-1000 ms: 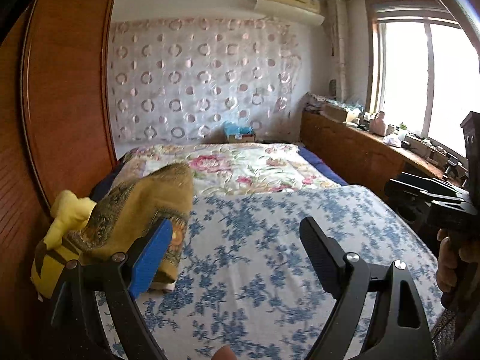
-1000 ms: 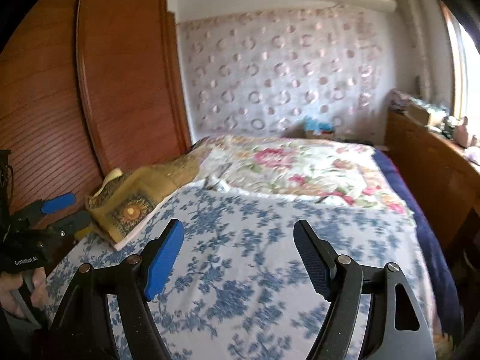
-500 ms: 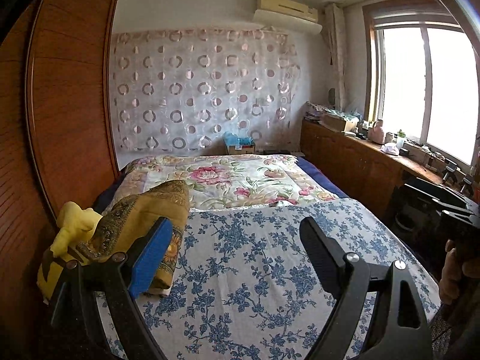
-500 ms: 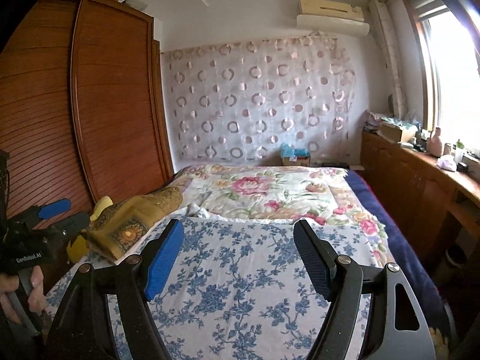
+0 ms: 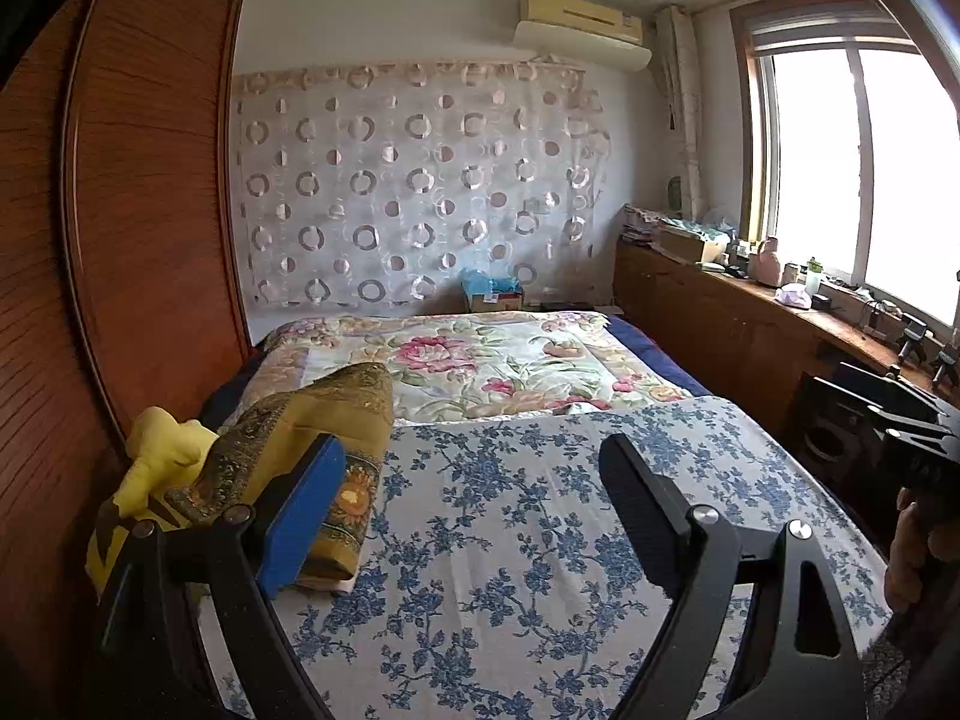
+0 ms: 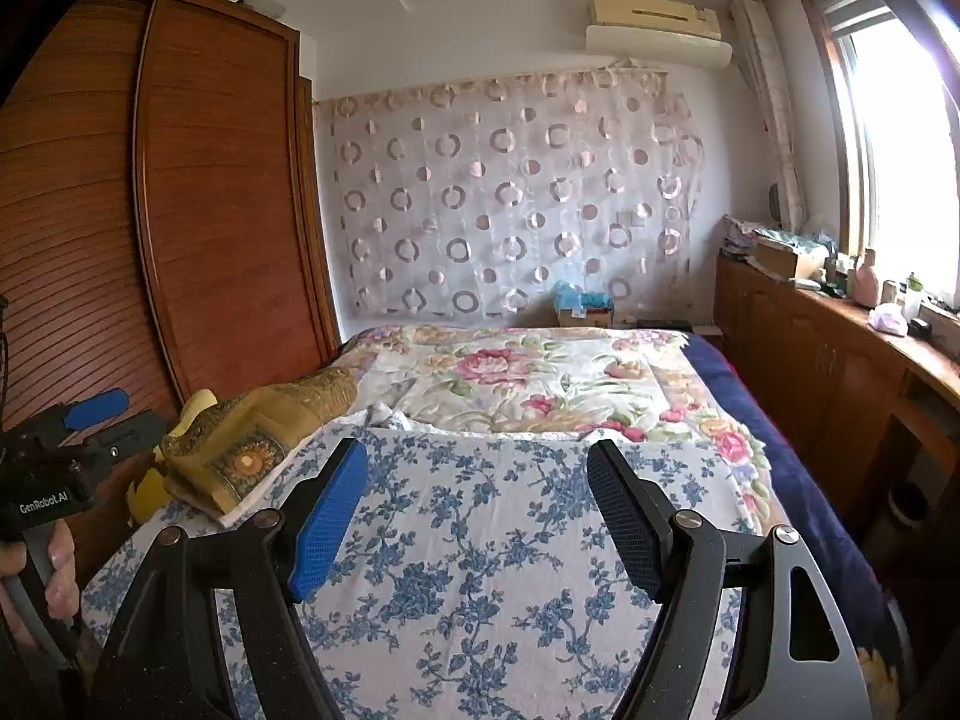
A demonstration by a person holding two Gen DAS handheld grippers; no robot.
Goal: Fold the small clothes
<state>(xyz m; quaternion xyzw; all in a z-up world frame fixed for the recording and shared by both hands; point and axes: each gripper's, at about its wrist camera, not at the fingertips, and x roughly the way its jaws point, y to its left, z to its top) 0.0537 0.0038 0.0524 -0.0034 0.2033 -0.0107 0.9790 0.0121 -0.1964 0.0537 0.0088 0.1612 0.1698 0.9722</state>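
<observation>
A folded mustard-gold patterned cloth [image 5: 312, 420] lies at the left side of the bed, on a yellow garment [image 5: 162, 456]; both also show in the right wrist view, the cloth [image 6: 264, 426] and the yellow piece [image 6: 144, 492]. My left gripper [image 5: 474, 498] is open and empty, held above the blue-flowered sheet [image 5: 540, 528], just right of the gold cloth. My right gripper [image 6: 480, 498] is open and empty above the same sheet [image 6: 480, 570]. Each gripper shows at the edge of the other's view, the right one [image 5: 900, 420] and the left one [image 6: 84, 426].
A pink-flowered quilt [image 5: 498, 360] covers the far half of the bed. A wooden wardrobe [image 5: 138, 210] stands at the left. A wooden counter [image 5: 750, 312] with clutter runs under the window at the right. A box [image 5: 492, 294] stands by the curtained wall.
Both grippers have tilted up and drawn back, so more of the room and ceiling shows. Both stay open and empty. The cloths have not moved.
</observation>
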